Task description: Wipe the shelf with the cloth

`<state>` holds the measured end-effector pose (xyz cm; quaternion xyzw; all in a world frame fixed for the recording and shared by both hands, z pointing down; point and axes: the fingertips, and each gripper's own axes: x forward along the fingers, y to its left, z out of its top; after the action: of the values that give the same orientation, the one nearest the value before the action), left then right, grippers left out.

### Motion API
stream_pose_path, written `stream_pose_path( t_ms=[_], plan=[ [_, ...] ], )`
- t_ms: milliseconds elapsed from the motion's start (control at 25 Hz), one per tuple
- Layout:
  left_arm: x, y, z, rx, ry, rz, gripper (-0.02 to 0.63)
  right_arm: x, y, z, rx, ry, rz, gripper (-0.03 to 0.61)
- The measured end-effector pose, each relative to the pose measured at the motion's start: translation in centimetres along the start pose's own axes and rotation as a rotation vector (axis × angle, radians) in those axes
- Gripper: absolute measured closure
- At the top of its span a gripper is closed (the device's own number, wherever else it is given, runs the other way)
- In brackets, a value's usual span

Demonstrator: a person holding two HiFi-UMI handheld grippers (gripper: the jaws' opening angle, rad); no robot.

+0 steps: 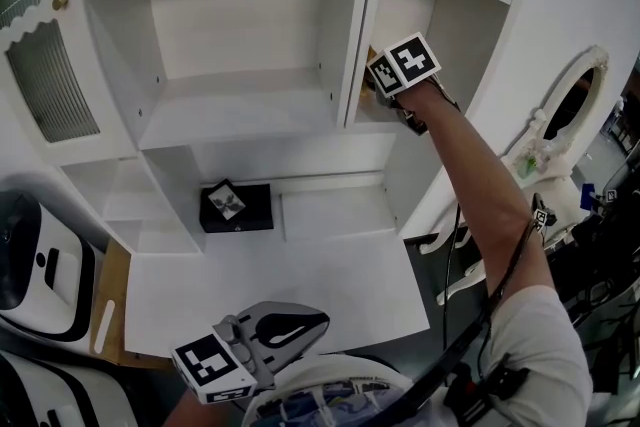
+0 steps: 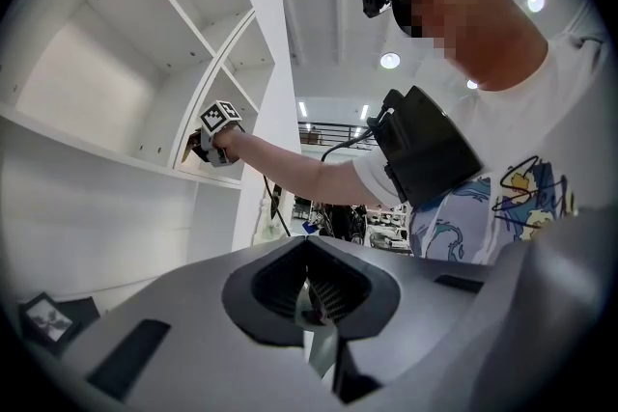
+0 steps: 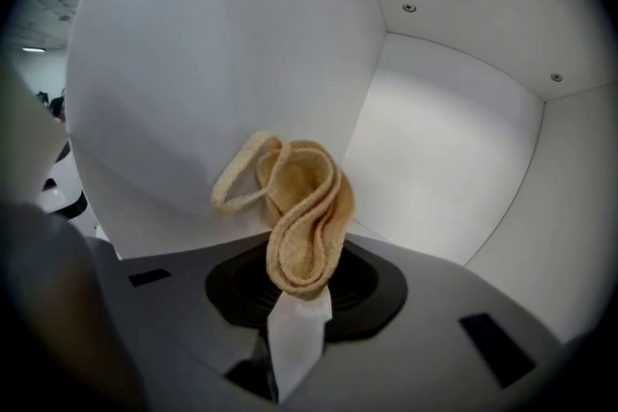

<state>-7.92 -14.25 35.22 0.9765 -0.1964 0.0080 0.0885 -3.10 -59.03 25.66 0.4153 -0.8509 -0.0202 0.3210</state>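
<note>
Right claw [image 3: 299,292] (tight) — round cloth [image 3: 307,207]

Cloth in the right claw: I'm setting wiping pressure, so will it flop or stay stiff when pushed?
Probably floppy: the cloth curls in loose loops above the right claw. Likely light, since one pinched end holds it up. Its coarse weave should grip rather than slide.

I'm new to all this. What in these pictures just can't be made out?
- Right gripper view: whether the cloth, clamped in the right gripper, touches the white panel; its own folds hide any contact.
- Head view: the cloth is almost wholly hidden behind the right gripper's marker cube and the shelf divider.
- Head view: the picture on the dark box is too small to read.
</note>
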Motion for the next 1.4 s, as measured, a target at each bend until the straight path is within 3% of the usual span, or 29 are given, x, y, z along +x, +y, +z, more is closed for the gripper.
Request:
stream_pose_path(
  t_ms=[240,640,880,1000,1080,1200,1400],
  plan=[
    [-0.1,0.1,0.0,0.002,0.001,0.001,0.600,0.6,-0.6,-1.2,0.028,0.020,0.004,0.476],
    [1.6,0.0,0.2,0.010,0.014,-0.043,0.600,-1.7,-6.2,-5.3,-0.034,0.113,-0.152,0.476],
    [2.8,-0.5,0.3,0.017,0.019,-0.076,0.600,-3.4,-8.7,-7.5,-0.204,0.236,-0.314,0.476],
    [2.8,-0.6,0.3,0.019,0.021,-0.077,0.600,-3.4,-8.9,-8.1,-0.266,0.271,-0.348,0.476],
    [2.7,-0.6,0.3,0.017,0.021,-0.073,0.600,-3.5,-8.7,-8.1,-0.270,0.268,-0.351,0.476],
    [2.4,-0.6,0.2,0.013,0.021,-0.067,0.600,-4.2,-8.4,-6.5,-0.192,0.171,-0.319,0.476],
    [2.1,-0.8,0.0,0.009,0.020,-0.062,0.600,-4.4,-3.6,-3.3,-0.014,0.012,-0.084,0.476]
  ],
)
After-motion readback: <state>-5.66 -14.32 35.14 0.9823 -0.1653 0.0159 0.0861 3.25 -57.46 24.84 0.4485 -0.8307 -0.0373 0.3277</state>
